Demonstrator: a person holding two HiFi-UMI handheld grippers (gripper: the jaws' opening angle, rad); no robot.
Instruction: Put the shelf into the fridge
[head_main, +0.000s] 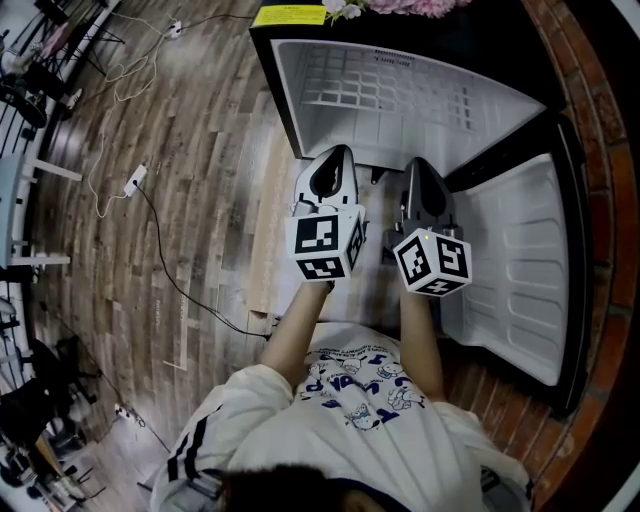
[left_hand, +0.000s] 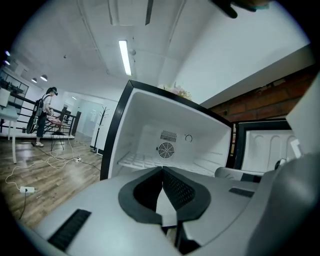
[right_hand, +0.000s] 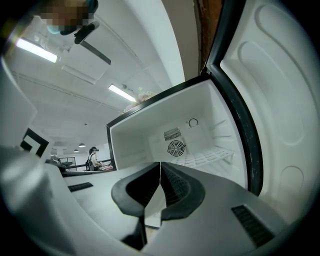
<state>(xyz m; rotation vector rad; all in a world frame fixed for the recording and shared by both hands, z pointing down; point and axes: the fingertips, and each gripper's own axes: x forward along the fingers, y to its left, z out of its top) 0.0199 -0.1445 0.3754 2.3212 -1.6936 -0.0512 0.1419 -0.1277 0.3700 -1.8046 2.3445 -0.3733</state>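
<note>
The task is judged to be as good as done. A white shelf (head_main: 338, 82) is seen already seated inside the open fridge (head_main: 480, 118), lying level across the cabinet with its edges at the side walls; whether it is fully home on its ledges cannot be told from here. Nothing is carried. The left gripper (head_main: 336, 152) and the right gripper (head_main: 420, 163) are held side by side just in front of the opening, apart from the shelf. In each gripper's own view the jaws are pressed tip to tip with nothing between them. Only the door (head_main: 520, 250), which stands swung wide to the right, may be left to close (though that is not asked by the task).

The shelf is made of a grid of thin bars, pale and glossy, most likely coated wire or moulded plastic, so light passes through it. The fridge is lined in smooth white plastic with moulded ribs on its side walls, framed by a black outer shell. A round fan grille (left_hand: 166, 149) with a slotted vent above it is set in the back wall. The door liner is formed in shallow rounded pockets. The floor (head_main: 180, 180) is laid in grey-brown wood-grain planks and crossed by a thin dark cable (head_main: 170, 272). A rough red brick wall (head_main: 600, 120) is seen beside the door. Pink flowers (head_main: 400, 6) rest on top of the fridge.
</note>
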